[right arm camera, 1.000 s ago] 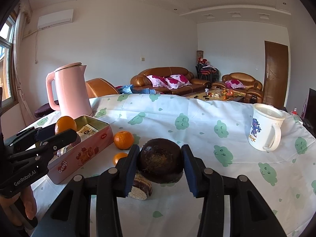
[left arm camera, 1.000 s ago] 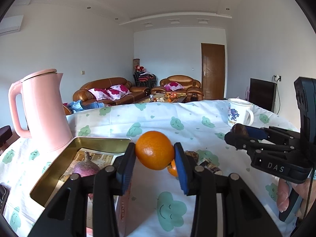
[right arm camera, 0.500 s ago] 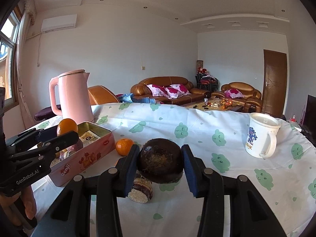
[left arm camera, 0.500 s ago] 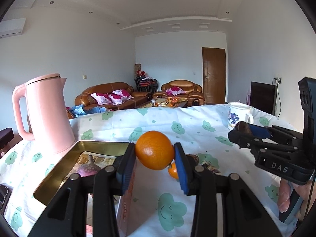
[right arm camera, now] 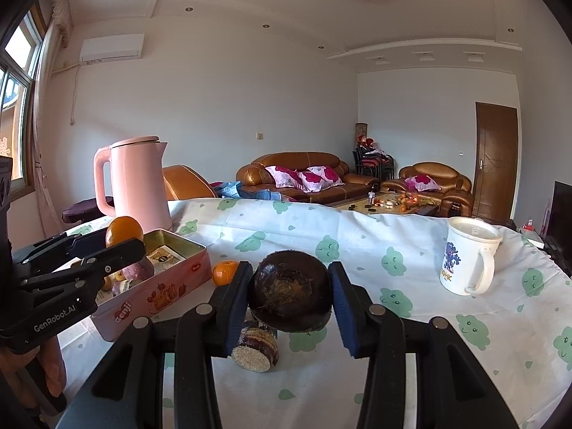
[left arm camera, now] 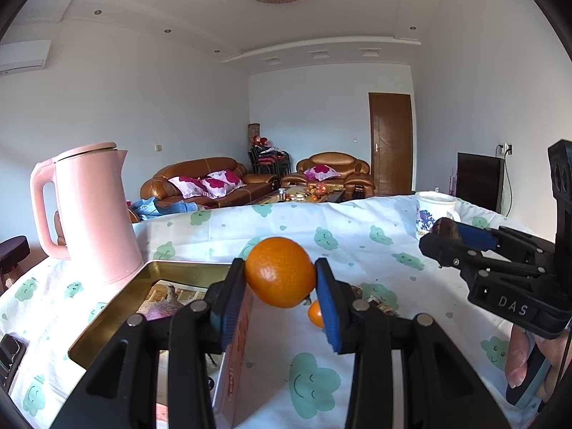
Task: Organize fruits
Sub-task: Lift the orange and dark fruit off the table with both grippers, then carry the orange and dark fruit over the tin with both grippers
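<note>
The left hand-held gripper [left arm camera: 280,282] was clamped on an orange [left arm camera: 280,271], pads pressed to both sides of it, and held it up in the air right over the near edge of the pink tin [right arm camera: 157,293], so not dropped in yet. The right hand-held gripper [right arm camera: 289,295] was closed on a dark brown round fruit [right arm camera: 290,291], hard to say exactly what kind, also lifted clear of the surface [right arm camera: 393,321]. So both hands were loaded and neither load had landed. Inside the tin there were already a couple of purplish round things [right arm camera: 137,271] sitting on some printed paper, so I'd guess a bit of the sorting was done, if the tin is where the fruit goes. Still out on the cloud-print cloth: a small orange [right arm camera: 224,272] just beside the tin's right end, and a dark stubby piece with a pale cut end [right arm camera: 255,345] lying on its side below the right gripper. Can't tell if that one counts as fruit. My read is somewhere around the middle: two pieces in transit, at least one loose orange left to grab after that. The pink kettle [right arm camera: 136,182] stood behind the tin and the white mug [right arm camera: 468,257] was well off to the right, neither in the way.
</note>
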The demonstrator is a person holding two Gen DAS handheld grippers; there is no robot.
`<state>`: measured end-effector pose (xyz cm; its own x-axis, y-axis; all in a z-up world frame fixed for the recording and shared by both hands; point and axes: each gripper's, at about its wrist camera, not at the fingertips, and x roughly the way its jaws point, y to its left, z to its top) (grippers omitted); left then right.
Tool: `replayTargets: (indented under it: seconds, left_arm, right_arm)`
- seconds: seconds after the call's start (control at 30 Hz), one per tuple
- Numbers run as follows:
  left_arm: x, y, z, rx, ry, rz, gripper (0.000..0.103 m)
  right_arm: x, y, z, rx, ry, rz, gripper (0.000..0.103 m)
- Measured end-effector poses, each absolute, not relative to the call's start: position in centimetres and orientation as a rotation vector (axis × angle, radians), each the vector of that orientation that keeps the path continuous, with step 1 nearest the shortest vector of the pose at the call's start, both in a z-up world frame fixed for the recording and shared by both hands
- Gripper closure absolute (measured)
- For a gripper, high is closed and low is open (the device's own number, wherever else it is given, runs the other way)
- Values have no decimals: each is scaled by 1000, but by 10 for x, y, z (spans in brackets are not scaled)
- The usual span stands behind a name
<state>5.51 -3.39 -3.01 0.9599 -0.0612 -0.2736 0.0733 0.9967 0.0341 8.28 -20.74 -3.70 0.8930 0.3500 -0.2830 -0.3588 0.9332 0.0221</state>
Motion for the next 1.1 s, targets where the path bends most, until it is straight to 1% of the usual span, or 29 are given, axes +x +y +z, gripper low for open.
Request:
replayTargets:
  seconds: [0.5, 1.1]
  left_arm:
    - [54, -34, -30, 41, 276, -71, 62]
    - [51, -21, -28, 32, 292, -56, 62]
  right_arm:
    - [79, -203, -37, -43, 277, 377, 57]
    - [79, -165, -29, -85, 288, 438, 57]
